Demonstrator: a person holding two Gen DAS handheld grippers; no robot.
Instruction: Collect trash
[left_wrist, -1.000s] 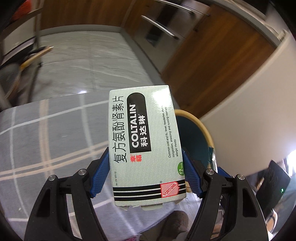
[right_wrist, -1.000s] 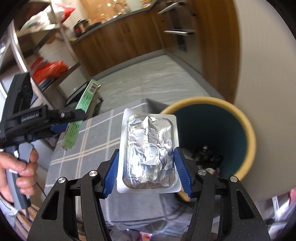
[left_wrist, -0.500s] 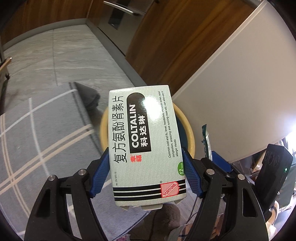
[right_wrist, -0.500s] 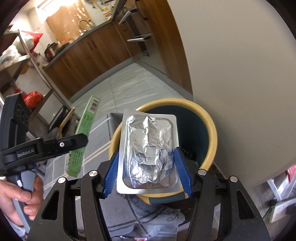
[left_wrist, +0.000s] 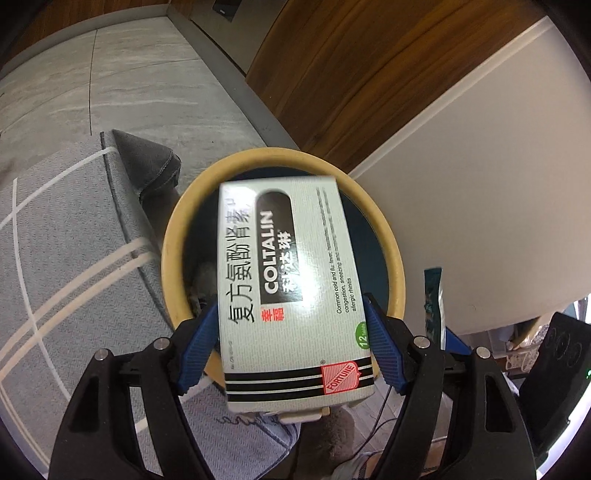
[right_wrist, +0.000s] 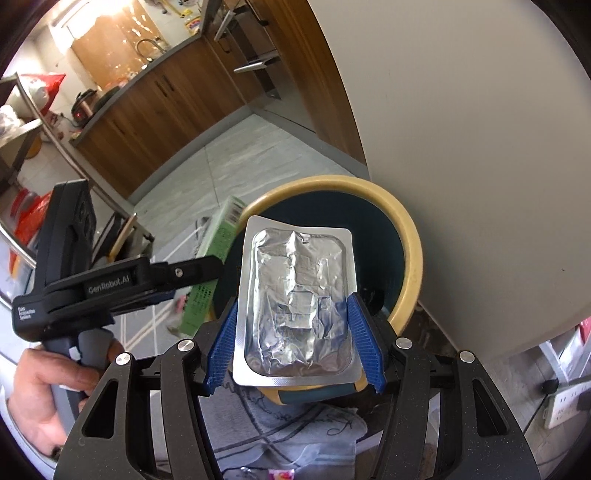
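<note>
Both tongs are pinched on our trash over the bin (left_wrist: 391, 258): left tongs (left_wrist: 291, 347) hold the light, crushable medicine box (left_wrist: 291, 295) by its long sides, right tongs (right_wrist: 293, 343) the flimsy, bendable foil pack (right_wrist: 295, 302) likewise.

Both wrist cameras look steeply down along their fingers (from close above) into the shared yellow-rimmed bin (left_wrist: 173, 236) (right_wrist: 410, 236).
</note>
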